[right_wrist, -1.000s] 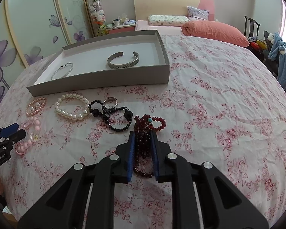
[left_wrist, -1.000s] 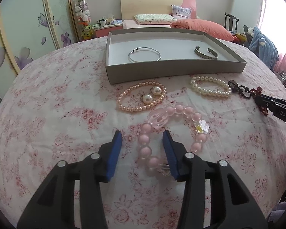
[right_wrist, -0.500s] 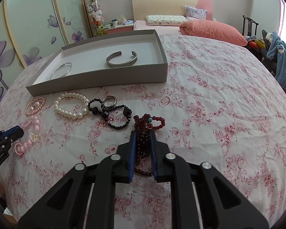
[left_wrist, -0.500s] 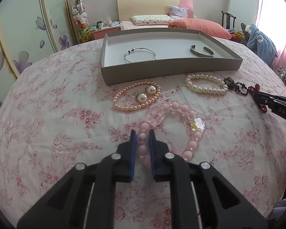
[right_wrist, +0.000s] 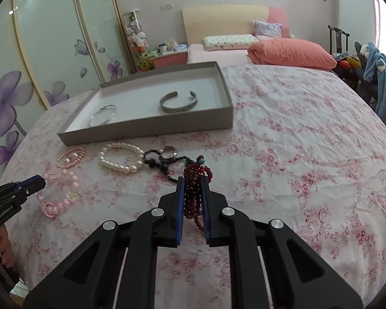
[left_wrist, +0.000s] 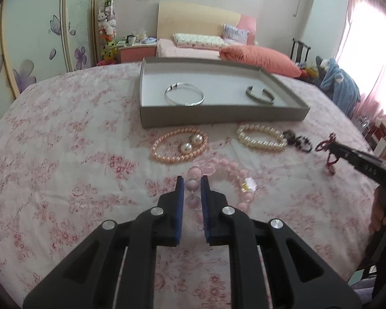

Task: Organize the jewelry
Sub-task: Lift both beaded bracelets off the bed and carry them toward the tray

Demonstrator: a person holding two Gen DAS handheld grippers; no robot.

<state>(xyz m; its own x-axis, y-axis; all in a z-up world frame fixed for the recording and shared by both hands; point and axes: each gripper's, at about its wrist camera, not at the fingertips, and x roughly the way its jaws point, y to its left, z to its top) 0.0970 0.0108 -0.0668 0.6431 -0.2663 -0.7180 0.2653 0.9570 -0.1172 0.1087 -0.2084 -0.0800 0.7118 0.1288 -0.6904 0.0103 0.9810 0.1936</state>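
Observation:
My left gripper (left_wrist: 192,182) is shut on the pink bead bracelet (left_wrist: 234,172), lifted off the floral cloth; it also shows in the right wrist view (right_wrist: 61,193). My right gripper (right_wrist: 193,184) is shut on a dark red bead bracelet (right_wrist: 196,180), raised above the cloth. A grey tray (left_wrist: 218,114) at the back holds a thin silver bangle (left_wrist: 184,96) and a silver cuff (left_wrist: 260,95). In front of it lie a peach pearl bracelet (left_wrist: 164,141) with two pearl earrings (left_wrist: 191,143), a white pearl bracelet (left_wrist: 260,137) and a black bead bracelet (right_wrist: 164,164) with a ring (right_wrist: 169,150).
The table is covered by a pink floral cloth (right_wrist: 296,154) with open room to the right of the tray. A bed, nightstand and wardrobe stand behind. A chair with blue clothing stands at the far right.
My left gripper closed on the pink bead bracelet and lifted it. My right gripper, still shut on the dark red bracelet, raised it off the cloth.

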